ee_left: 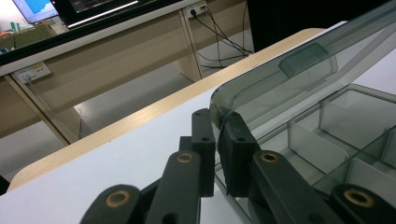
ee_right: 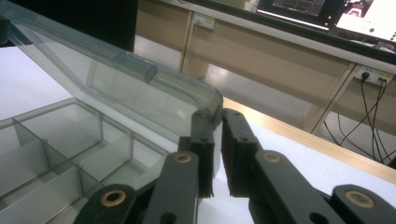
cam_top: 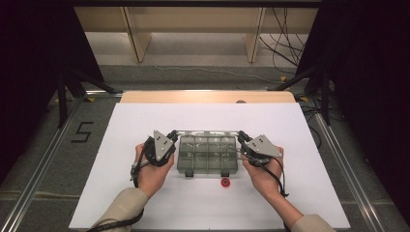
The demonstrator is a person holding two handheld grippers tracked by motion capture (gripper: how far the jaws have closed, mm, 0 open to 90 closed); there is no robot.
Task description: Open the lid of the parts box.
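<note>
A clear grey compartment box (cam_top: pixel 207 155) sits in the middle of the white sheet (cam_top: pixel 145 203), its divided trays (ee_left: pixel 336 135) empty as far as I can see. Its see-through lid (ee_left: pixel 299 70) is tilted up from the far edge. My left gripper (cam_top: pixel 173 136) is at the box's far left corner; in the left gripper view its jaws (ee_left: pixel 215 117) pinch the lid's rounded corner. My right gripper (cam_top: pixel 241 137) is at the far right corner, and its jaws (ee_right: pixel 215 117) pinch the lid's (ee_right: pixel 116 79) other corner. A hand holds each gripper.
A small red round piece (cam_top: pixel 225 182) lies on the sheet just in front of the box's right latch. The wooden table edge (cam_top: pixel 208 96) runs behind the sheet. Desks, wall sockets and cables stand beyond the table.
</note>
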